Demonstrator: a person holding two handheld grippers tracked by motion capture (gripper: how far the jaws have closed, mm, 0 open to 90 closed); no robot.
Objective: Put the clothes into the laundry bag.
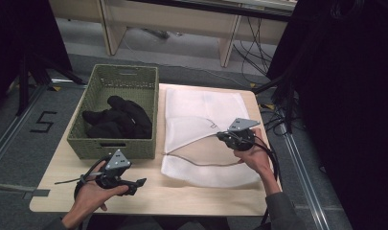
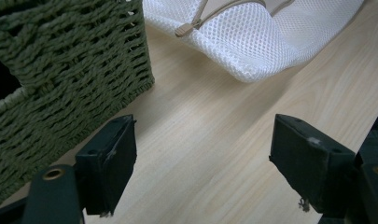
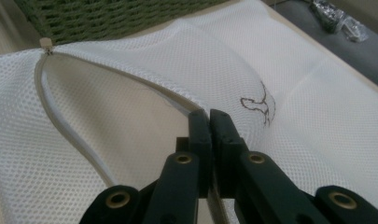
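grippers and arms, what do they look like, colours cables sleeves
Both the left gripper and the right gripper are black, each topped by a grey three-cornered plate and trailing a black cable. Their jaws are blocky black pads on arms with brass-coloured rivets. The person wears grey sleeves.

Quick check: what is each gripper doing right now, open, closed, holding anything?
Left gripper: open, empty, over the table beside the green basket.
Right gripper: closed on the white mesh bag at its zipper edge.
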